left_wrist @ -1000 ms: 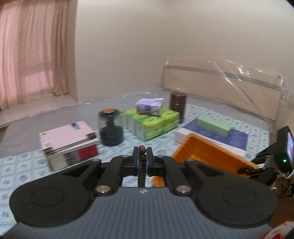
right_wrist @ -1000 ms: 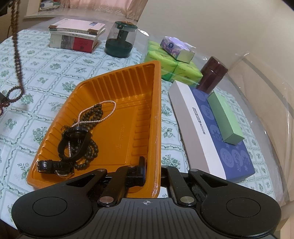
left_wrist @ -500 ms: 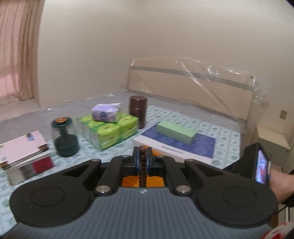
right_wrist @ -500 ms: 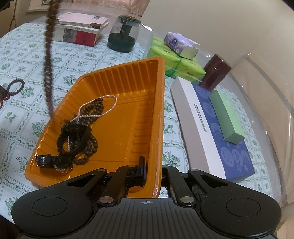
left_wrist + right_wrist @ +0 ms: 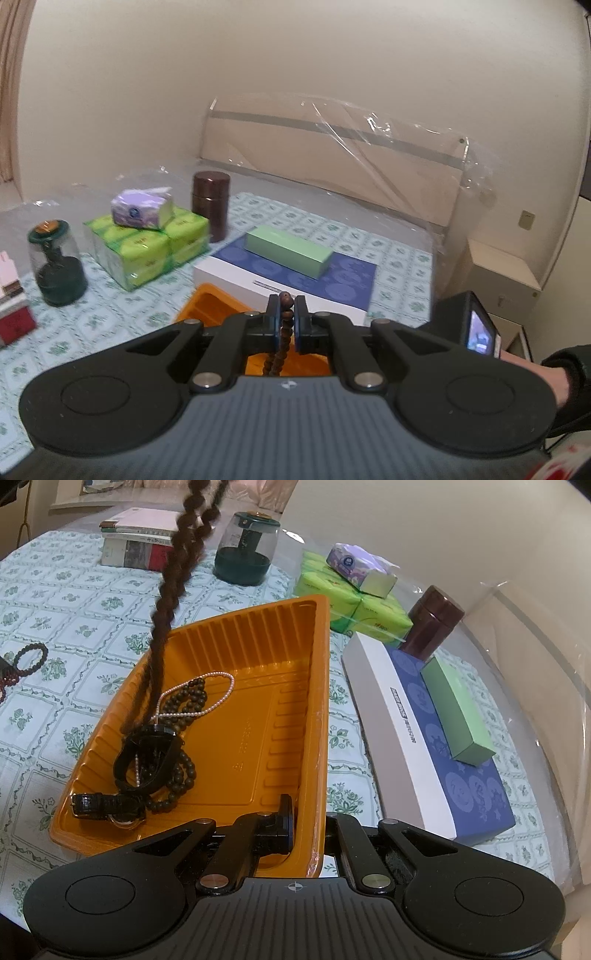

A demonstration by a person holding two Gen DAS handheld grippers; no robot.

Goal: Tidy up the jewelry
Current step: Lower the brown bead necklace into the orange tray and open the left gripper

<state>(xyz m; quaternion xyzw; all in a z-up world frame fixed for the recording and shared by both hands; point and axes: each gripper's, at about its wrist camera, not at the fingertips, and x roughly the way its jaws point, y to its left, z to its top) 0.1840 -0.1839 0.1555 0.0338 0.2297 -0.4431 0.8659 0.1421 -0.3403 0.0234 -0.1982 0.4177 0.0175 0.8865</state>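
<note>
My left gripper (image 5: 285, 322) is shut on a brown bead necklace (image 5: 282, 334), which hangs below it. In the right wrist view the necklace (image 5: 173, 576) dangles over the left part of the orange tray (image 5: 295, 686), its lower end blurred above the jewelry. In the tray lie a dark bead string (image 5: 184, 709), a thin pearl chain (image 5: 218, 698) and a black watch (image 5: 147, 753). My right gripper (image 5: 308, 834) is shut on the tray's near rim. The tray's edge (image 5: 207, 299) shows under the left gripper.
A small bead bracelet (image 5: 31, 657) lies on the patterned tablecloth left of the tray. A white-and-blue box (image 5: 424, 738) with a green box (image 5: 458, 709) on it lies right of the tray. Behind stand green tissue packs (image 5: 351, 609), a brown canister (image 5: 432, 624), a dark jar (image 5: 245, 550) and books (image 5: 140, 539).
The left gripper has carried the necklace to the right, from over the tablecloth to above the tray. The right gripper still holds the tray's rim.
</note>
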